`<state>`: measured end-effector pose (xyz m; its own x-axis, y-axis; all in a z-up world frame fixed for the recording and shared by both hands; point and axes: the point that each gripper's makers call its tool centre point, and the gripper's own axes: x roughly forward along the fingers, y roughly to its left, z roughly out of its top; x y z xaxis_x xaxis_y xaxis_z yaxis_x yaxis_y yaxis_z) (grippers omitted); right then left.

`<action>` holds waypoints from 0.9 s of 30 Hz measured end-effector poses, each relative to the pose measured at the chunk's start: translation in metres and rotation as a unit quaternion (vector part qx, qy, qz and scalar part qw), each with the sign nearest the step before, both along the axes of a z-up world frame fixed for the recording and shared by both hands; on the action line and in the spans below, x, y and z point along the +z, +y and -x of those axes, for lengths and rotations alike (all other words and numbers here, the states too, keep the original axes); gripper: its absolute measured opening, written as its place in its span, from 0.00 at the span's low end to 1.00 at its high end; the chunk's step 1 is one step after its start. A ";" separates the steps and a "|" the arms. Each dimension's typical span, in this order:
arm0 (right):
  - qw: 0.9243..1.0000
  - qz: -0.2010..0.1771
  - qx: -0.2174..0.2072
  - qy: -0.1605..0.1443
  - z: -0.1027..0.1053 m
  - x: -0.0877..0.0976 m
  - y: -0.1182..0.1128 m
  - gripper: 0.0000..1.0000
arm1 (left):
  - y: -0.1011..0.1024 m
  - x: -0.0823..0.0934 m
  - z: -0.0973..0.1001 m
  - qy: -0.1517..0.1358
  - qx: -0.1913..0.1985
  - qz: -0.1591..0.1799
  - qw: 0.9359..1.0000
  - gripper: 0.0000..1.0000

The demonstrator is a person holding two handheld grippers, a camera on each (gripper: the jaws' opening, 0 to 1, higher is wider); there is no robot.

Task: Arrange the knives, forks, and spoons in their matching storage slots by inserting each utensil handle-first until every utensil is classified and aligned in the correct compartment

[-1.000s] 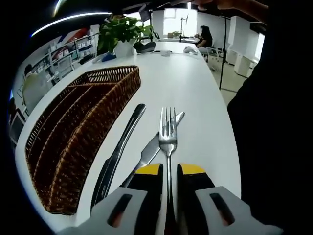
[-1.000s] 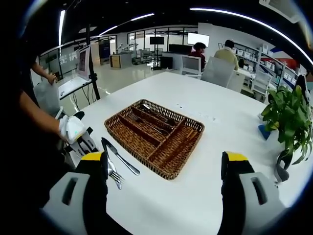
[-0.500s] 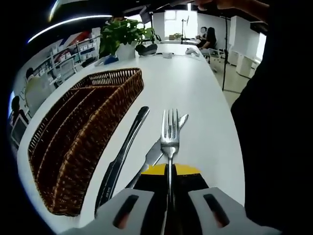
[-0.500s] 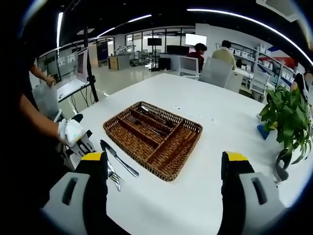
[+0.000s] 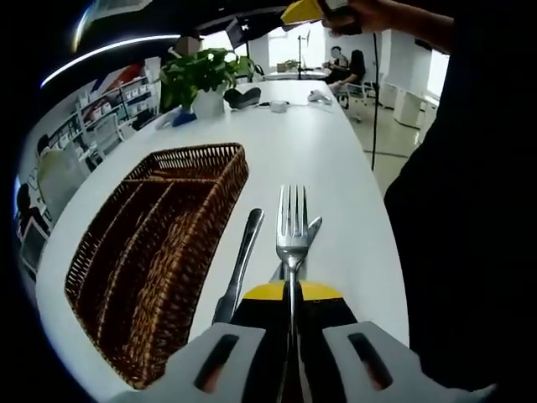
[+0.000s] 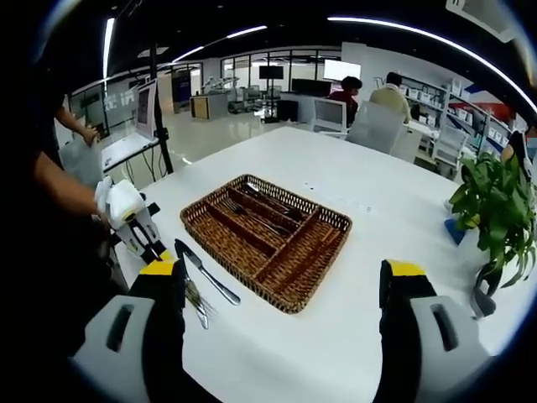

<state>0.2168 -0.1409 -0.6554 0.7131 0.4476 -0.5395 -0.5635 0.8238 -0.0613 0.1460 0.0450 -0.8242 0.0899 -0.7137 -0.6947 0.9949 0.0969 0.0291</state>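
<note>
the left gripper [image 5: 289, 295] is clenched on the fork [image 5: 291, 225] at its neck — stiff, light, slick steel. tines point to 12 o'clock; the wicker tray [image 5: 190, 172] lies at 10. the right gripper [image 6: 281, 281] hangs released — holding nothing.

A steel fork [image 5: 291, 227] is clamped by its handle in the left claw [image 5: 291, 295], tines pointing straight ahead, away from the claw. Just left of that claw a knife [image 5: 241, 262] lies flat on the desk, and another blade tip [image 5: 312, 227] shows past the fork's right side. Further left sits the brown wicker tray [image 5: 147, 260] with long slots; in the right gripper view some cutlery [image 6: 256, 210] already lies in its far slots, ahead of the right claw.
</note>
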 end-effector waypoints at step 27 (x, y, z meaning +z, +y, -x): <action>1.000 -0.012 -0.010 -0.012 -0.005 0.005 -0.007 1.00 | 0.000 0.070 -0.038 -0.025 -0.068 -0.051 0.996 0.00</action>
<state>0.2215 -0.1477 -0.6503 0.7354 0.4449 -0.5111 -0.5448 0.8367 -0.0556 0.1844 0.0451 -0.7543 0.0344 -0.6478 -0.7611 0.9956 -0.0442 0.0826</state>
